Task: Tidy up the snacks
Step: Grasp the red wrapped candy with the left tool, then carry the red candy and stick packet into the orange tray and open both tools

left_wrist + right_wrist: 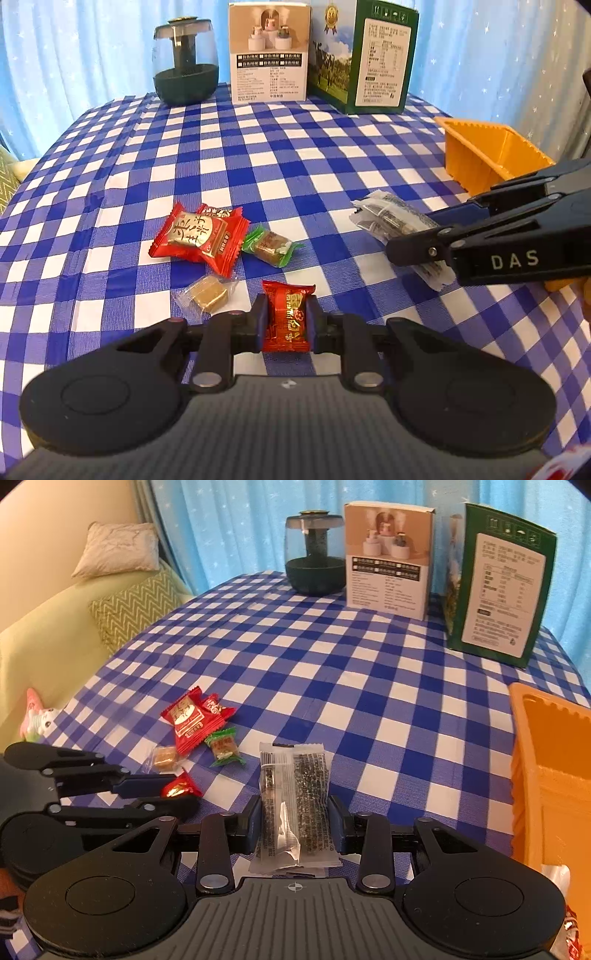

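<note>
My left gripper (287,311) is shut on a small red candy packet (286,317), low over the checked tablecloth. My right gripper (294,808) is shut on a clear sesame bar packet (293,805); it also shows in the left wrist view (397,221), at the right near the orange bin (491,162). Loose on the cloth lie two red packets (197,236), a green-wrapped candy (271,247) and a clear-wrapped brown candy (208,293). The orange bin stands at the right of the right wrist view (554,775).
At the table's back stand a dark glass humidifier (184,62), a white box (269,51) and a green box (365,59). A green sofa with cushions (74,602) is left of the table. Blue curtains hang behind.
</note>
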